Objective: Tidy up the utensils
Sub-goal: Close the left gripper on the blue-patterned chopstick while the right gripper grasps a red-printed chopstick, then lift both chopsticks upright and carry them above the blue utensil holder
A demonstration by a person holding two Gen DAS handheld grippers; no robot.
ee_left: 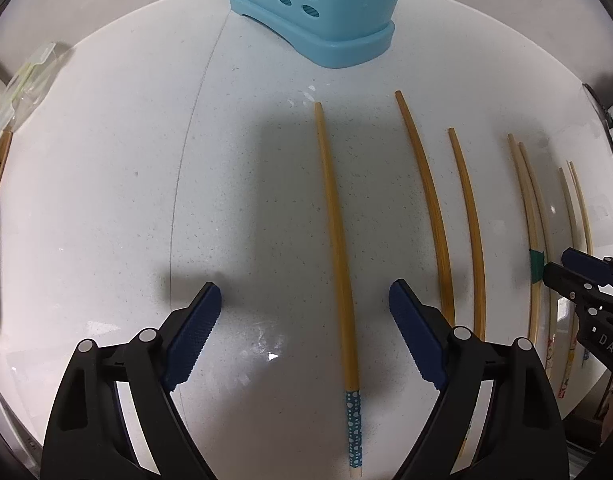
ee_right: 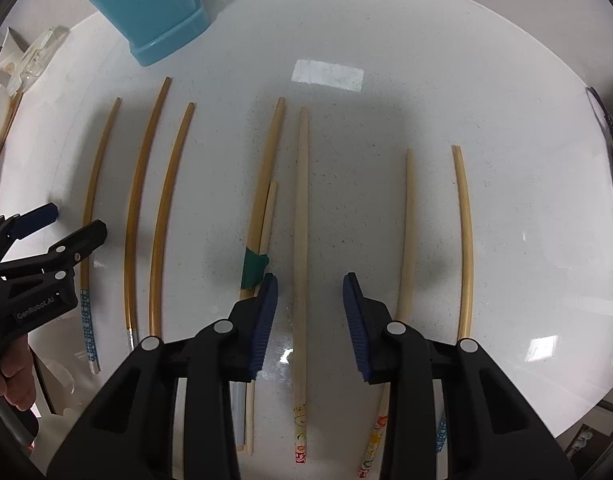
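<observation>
Left gripper (ee_left: 304,300) and right gripper (ee_right: 310,292) both point down, jaws apart, gripping nothing; a hand (ee_right: 10,376) holds the left

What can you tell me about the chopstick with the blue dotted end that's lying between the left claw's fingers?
The dotted chopstick is a slim, tan, bamboo-looking stick, its thick end wrapped in a blue band with white dots and a pale tip. It lies flat on the white speckled counter, thin end pointing toward the blue perforated basket. It sits apart from the other chopsticks. The left claw straddles it, open, neither pad touching it.
</observation>
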